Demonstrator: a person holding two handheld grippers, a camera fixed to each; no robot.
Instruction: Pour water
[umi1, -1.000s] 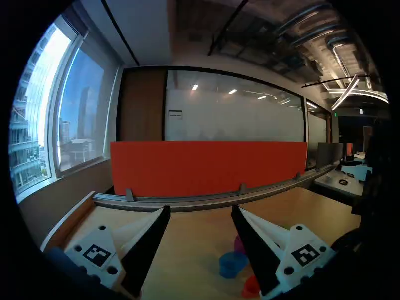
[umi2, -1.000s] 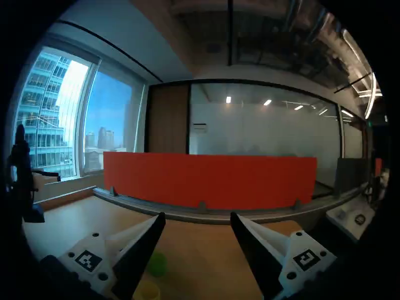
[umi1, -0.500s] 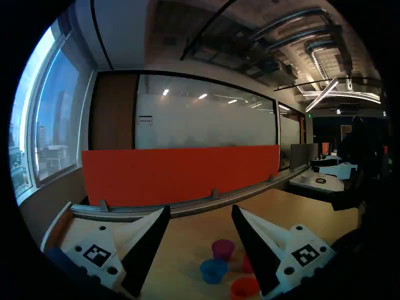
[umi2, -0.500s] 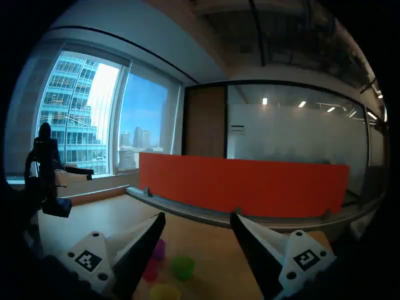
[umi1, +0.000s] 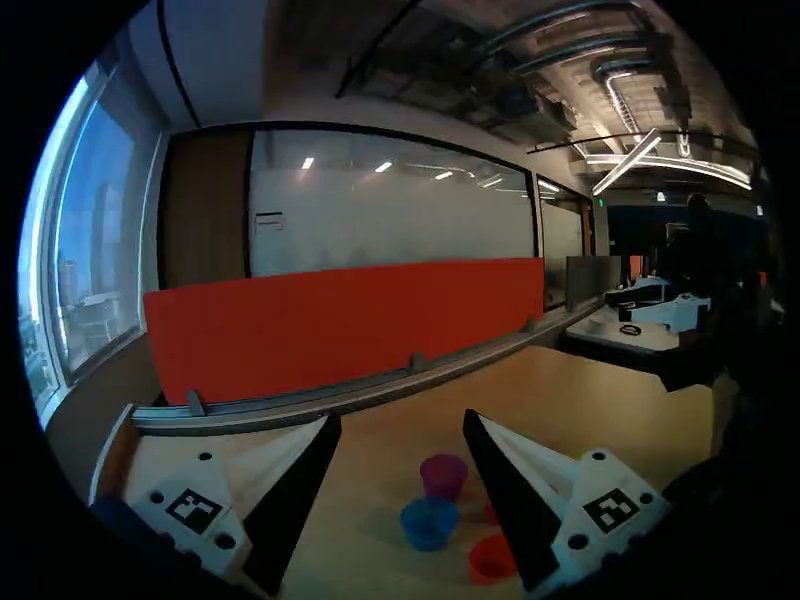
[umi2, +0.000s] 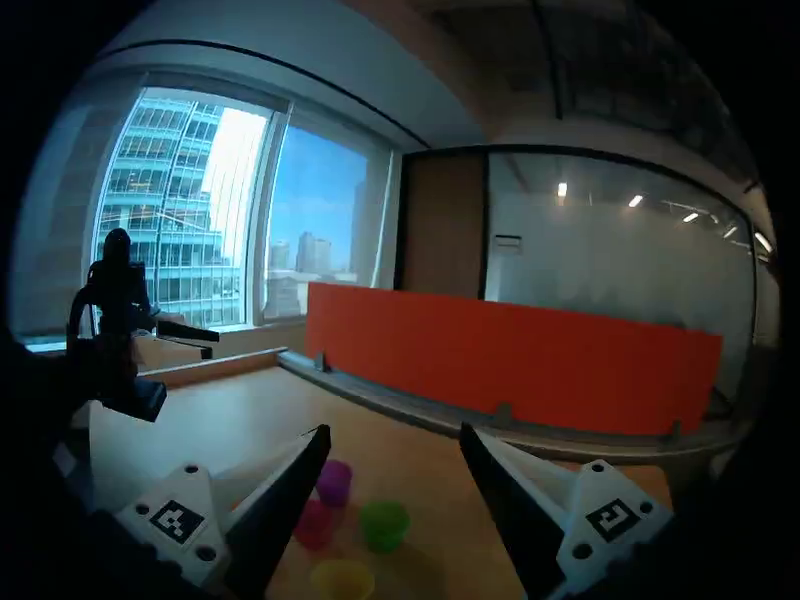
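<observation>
Your left gripper (umi1: 400, 416) is held level, low over the counter (umi1: 560, 390), pointing across it. Jaws are spread wide with nothing in them.

In the left gripper view the cups sit just ahead of and below the gap. The blue cup (umi1: 429, 522) is at 6 o'clock between the fingers, with the purple cup (umi1: 444, 475) just behind it. The red cup (umi1: 490, 557) is at 5 o'clock, partly hidden by the right-hand finger. All stand clear of the jaws.

Your right gripper (umi2: 394, 430) is also level and low over the counter, jaws spread wide and empty.

In the right gripper view the cup cluster lies at 6 to 7 o'clock under the gap:
- The yellow cup (umi2: 342, 578) is nearest.
- The pink cup (umi2: 316, 523) and green cup (umi2: 384, 524) stand side by side behind it.
- The purple cup is farthest, next to the left-hand finger.

All cups are upright. Can't tell if any holds water.

Farther out, the orange divider (umi1: 340, 325) runs along the counter's far edge, with the glass wall (umi1: 390, 215) behind it. The window (umi2: 200, 230) is at 10 o'clock in the right gripper view.
</observation>
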